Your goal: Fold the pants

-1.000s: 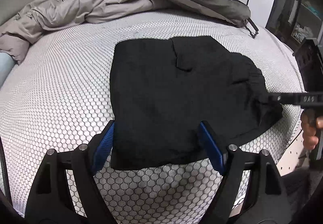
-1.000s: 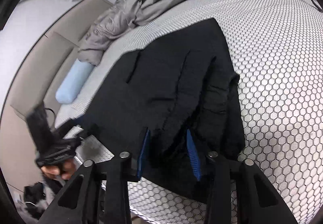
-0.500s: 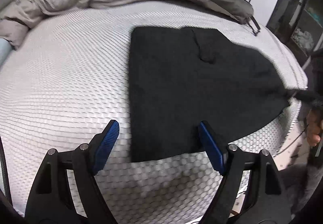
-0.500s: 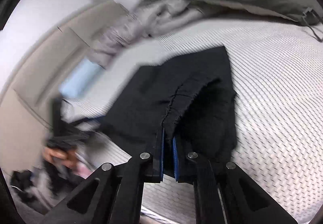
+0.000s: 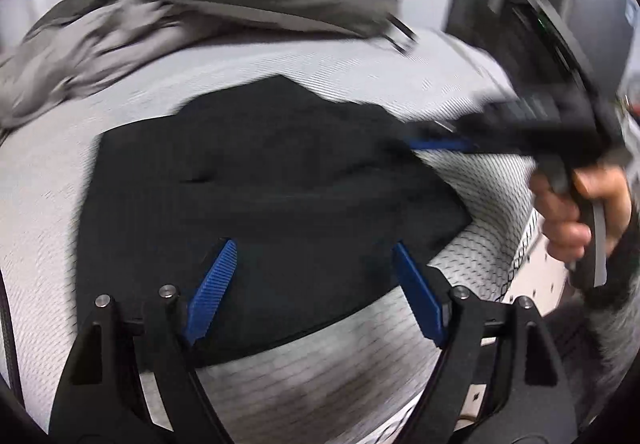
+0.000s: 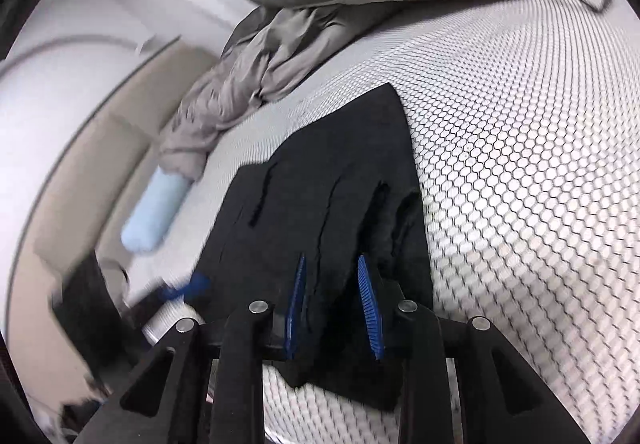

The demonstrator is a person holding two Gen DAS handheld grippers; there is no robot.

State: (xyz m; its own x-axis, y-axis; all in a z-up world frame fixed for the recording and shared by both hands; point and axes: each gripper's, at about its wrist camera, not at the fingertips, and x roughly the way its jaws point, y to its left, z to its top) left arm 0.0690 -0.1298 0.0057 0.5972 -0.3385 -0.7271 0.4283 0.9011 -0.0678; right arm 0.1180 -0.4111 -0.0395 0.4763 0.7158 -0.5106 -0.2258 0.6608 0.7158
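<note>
Jaws spread on both grippers over black pants (image 5: 260,180).
Left gripper (image 5: 314,284) wide apart; right gripper (image 6: 332,304), just reopened, straddles the unpinched hem at six o'clock.

Grey garments (image 6: 280,56) heaped on honeycomb-mesh mattress (image 6: 520,164); pale-blue roll (image 6: 154,212) beside.

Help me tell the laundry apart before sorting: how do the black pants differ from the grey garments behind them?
The black pants lie folded flat on the honeycomb-patterned surface, while the grey garments sit bunched and wrinkled. The pants are near black; the garments are pale grey and olive grey. The pants lie close in front of both cameras; the garments lie along the far edge. Both rest on the same surface.
</note>
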